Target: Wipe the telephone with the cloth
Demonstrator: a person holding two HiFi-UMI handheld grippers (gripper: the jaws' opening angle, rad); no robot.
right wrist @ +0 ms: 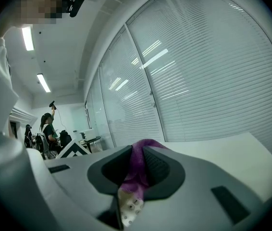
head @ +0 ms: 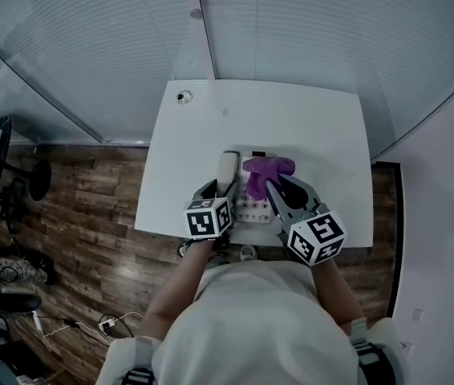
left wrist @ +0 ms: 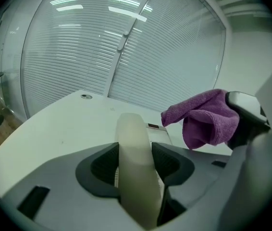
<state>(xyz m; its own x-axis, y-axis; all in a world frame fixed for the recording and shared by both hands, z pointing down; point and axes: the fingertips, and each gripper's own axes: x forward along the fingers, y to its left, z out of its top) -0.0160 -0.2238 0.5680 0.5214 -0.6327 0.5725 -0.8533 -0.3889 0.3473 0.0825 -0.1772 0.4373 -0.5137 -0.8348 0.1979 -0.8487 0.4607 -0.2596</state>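
A white telephone (head: pixel 253 207) sits near the front edge of the white table (head: pixel 307 119), with its cream handset (head: pixel 226 169) along its left side. My left gripper (head: pixel 220 184) is round the handset (left wrist: pixel 135 143), and both pads press on its sides. My right gripper (head: pixel 279 184) is shut on a purple cloth (head: pixel 269 169), which it holds just over the phone body, to the right of the handset. In the right gripper view the cloth (right wrist: pixel 138 162) hangs between the jaws, and the phone's keypad (right wrist: pixel 129 208) shows below it. The cloth (left wrist: pixel 205 119) also shows in the left gripper view.
A round cable hole (head: pixel 184 97) is in the table's far left corner. Glass walls with blinds (head: pixel 291 30) stand behind the table. Wooden floor (head: pixel 91 199) with chairs and cables lies to the left. People (right wrist: pixel 47 131) stand far off in the room.
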